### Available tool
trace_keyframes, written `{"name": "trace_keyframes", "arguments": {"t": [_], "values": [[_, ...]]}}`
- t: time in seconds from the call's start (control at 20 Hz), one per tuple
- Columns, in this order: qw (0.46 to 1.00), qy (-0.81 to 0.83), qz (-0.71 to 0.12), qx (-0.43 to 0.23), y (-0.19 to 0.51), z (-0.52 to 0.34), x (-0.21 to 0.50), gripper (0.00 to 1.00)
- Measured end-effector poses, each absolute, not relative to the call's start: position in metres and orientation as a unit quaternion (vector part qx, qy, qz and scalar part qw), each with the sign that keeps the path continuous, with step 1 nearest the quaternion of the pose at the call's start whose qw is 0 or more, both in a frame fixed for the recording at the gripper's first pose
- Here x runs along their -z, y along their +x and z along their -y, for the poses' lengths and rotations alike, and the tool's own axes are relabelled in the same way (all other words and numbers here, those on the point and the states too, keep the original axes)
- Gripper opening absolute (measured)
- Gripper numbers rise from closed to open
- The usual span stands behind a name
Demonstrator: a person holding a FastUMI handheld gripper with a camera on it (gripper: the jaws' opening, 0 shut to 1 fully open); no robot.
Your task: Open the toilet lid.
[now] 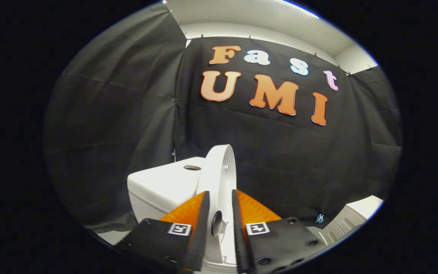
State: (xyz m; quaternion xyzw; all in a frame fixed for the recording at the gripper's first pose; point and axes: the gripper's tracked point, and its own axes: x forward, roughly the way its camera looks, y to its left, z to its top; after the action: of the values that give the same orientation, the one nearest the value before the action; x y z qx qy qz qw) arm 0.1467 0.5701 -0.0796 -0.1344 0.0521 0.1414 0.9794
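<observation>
- The gripper [220, 198] pinches the raised toilet lid [219, 171], one finger pressed on each face.
- The white tank [162, 186] stands behind the lid, beside the black wall [108, 133].

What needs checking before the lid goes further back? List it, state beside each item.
1. Gripper straddles the toilet lid, a finger on each side: ok.
2. Both fingers pressing on the lid: cannot tell.
3. Lid raised, standing edge-on: ok.
4. Tank sits beside and behind the lid; gap between them: cannot tell.
5. Flush button on tank top untouched: ok.
</observation>
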Motion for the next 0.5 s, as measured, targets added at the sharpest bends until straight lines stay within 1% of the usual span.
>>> {"name": "trace_keyframes", "arguments": {"t": [0.2, 0.35, 0.5], "values": [[0.979, -0.086, -0.063, -0.173, 0.151, -0.556, 0.059, 0.73], [0.981, -0.077, -0.058, -0.17, 0.157, -0.527, 0.039, 0.99], [0.981, -0.056, -0.057, -0.177, 0.161, -0.494, 0.022, 0.99]]}}
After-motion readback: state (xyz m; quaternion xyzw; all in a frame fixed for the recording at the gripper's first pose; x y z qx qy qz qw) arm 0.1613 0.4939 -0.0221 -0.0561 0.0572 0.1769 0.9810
